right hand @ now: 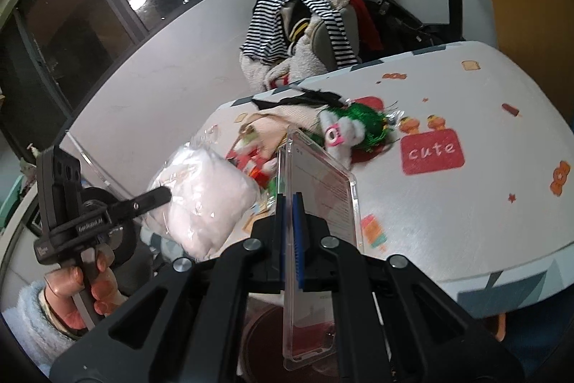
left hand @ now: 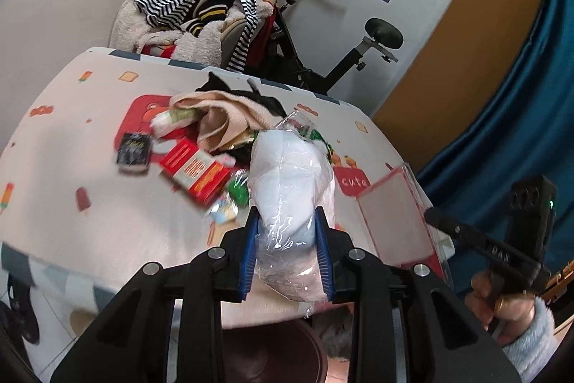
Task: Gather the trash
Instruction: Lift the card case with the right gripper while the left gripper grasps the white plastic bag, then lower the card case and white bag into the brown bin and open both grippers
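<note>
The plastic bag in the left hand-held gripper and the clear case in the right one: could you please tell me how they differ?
The plastic bag is soft, crumpled and bulging with white stuffing; the clear case is rigid, flat and thin. The left hand-held gripper stands wide around the bag; the right hand-held gripper pinches the case edge-on. Both are transparent and held up off the table.

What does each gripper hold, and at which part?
Left gripper: clear plastic bag, near its lower end. Right gripper: flat clear case, by its near edge.

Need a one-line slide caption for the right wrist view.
Right hand-held gripper clamps a clear plastic case above the table; left hand-held gripper holds a white bag.
</note>
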Available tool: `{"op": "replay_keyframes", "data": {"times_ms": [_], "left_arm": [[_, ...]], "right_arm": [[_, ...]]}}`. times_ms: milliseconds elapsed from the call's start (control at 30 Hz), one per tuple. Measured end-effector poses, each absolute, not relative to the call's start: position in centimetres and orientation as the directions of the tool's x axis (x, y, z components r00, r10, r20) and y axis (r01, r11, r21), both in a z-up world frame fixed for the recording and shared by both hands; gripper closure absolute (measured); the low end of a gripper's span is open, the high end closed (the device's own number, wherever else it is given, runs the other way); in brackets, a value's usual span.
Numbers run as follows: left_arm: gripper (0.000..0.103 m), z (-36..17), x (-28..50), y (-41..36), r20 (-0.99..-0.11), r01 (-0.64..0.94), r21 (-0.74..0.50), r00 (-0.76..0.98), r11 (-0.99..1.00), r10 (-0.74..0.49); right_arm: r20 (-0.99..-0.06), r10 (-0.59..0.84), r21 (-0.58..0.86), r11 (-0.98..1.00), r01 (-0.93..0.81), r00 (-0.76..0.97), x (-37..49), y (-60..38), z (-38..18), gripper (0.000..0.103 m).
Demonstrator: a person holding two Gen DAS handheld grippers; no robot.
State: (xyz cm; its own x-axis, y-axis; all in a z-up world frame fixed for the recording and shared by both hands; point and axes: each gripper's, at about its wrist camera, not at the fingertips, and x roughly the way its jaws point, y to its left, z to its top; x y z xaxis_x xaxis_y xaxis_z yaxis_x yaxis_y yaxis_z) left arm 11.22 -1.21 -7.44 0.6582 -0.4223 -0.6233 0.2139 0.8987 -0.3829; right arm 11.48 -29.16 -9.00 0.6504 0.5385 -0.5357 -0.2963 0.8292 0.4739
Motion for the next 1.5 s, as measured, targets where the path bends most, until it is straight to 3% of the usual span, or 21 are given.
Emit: {"op": "replay_keyframes", "data": {"times_ms": [600,900,1267,1433,1500], "left_arm": [[0.074,-11.1,0.4,2.4,-0.659,0.186,-0.362,0.642,0.914,-0.392],[0.074,-13.4,-1.0,3.0,-0.686,0.165,-0.338,0.630,0.926,-0.363],[0.074,-15.4,-1.4,2.2,-0.706,0.173,-0.318,0.614,0.932,-0.355],[0.074,-15.9,-1.1,1.6,-0.714,0.186,-0.313,0.600,0.931,-0.360],[0.074,-16.1,-1.0,1.4,-0.718,0.192,-0.311,0.595,0.931,-0.362]], "right_arm": [[-0.570,0.721,0.628,0.691,-0.357,0.394,3.5,-23.9,-13.3,0.095],[-0.676,0.684,0.625,0.730,-0.277,0.274,4.5,-21.5,-20.4,0.095],[-0.834,0.483,0.448,0.875,-0.185,0.268,7.0,-21.2,-26.7,0.095],[-0.856,0.429,0.399,0.903,-0.160,0.288,7.0,-22.2,-26.8,0.086],[-0.852,0.425,0.395,0.905,-0.157,0.307,6.9,-22.7,-26.4,0.069]]}}
